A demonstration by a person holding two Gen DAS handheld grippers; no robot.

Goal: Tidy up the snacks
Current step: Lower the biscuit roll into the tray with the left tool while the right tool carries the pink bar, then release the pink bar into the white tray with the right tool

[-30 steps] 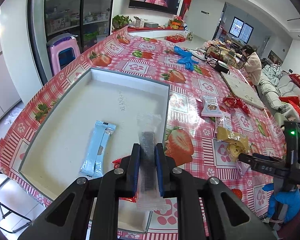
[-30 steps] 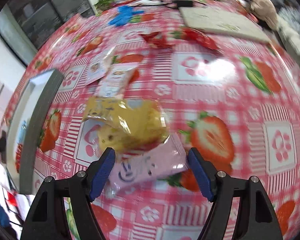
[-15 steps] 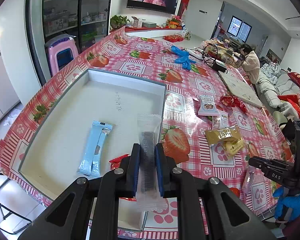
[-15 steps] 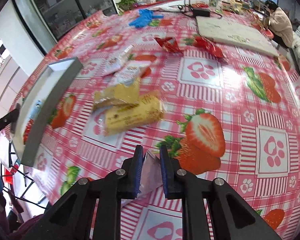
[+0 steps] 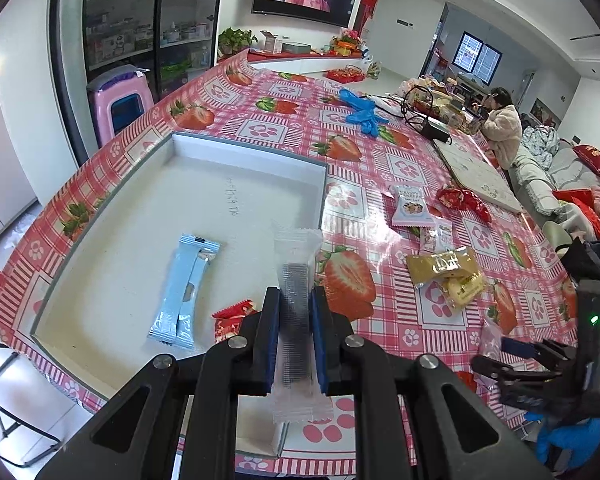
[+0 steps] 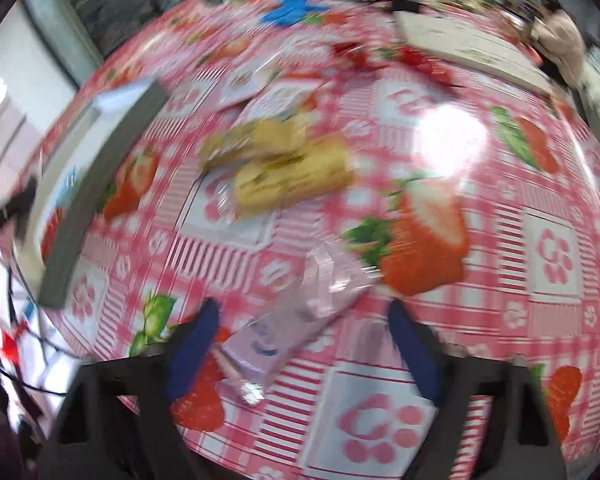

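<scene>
Our left tool [image 5: 294,336] is clenched on a clear packet [image 5: 296,280] with a dark ribbed strip inside; the packet stands up between the two blue pads and pokes out both ahead of them and back toward us. Just ahead and to the left of this tool lies the white tray [image 5: 100,216], with a pale blue snack pack [image 5: 186,290] lying flat on its floor and a small red wrapper [image 5: 232,318] right beside the left finger. To the right of the tray, on the strawberry-patterned counter [image 5: 404,168], we see a pink-and-white snack bag [image 5: 410,204], a red wrapper [image 5: 462,202] beyond it, and a gold packet [image 5: 446,266] with a yellow snack just below it. Farther ahead rest blue gloves [image 5: 362,110]. Our right tool [image 6: 300,344] appears low at the right edge of the left view, and its own view is blurred. Its jaws have just been opening: the blue pads stand apart, released, and a pale pink packet [image 6: 300,316] lies between them on the counter, touching neither pad as far as we can tell. Ahead of that tool sit the two yellow snacks [image 6: 284,168], one partly over the other, and the tray's grey wall [image 6: 100,184] runs off to its left. A person in a pale fluffy coat [image 5: 502,134] sits at the far end of the counter.
</scene>
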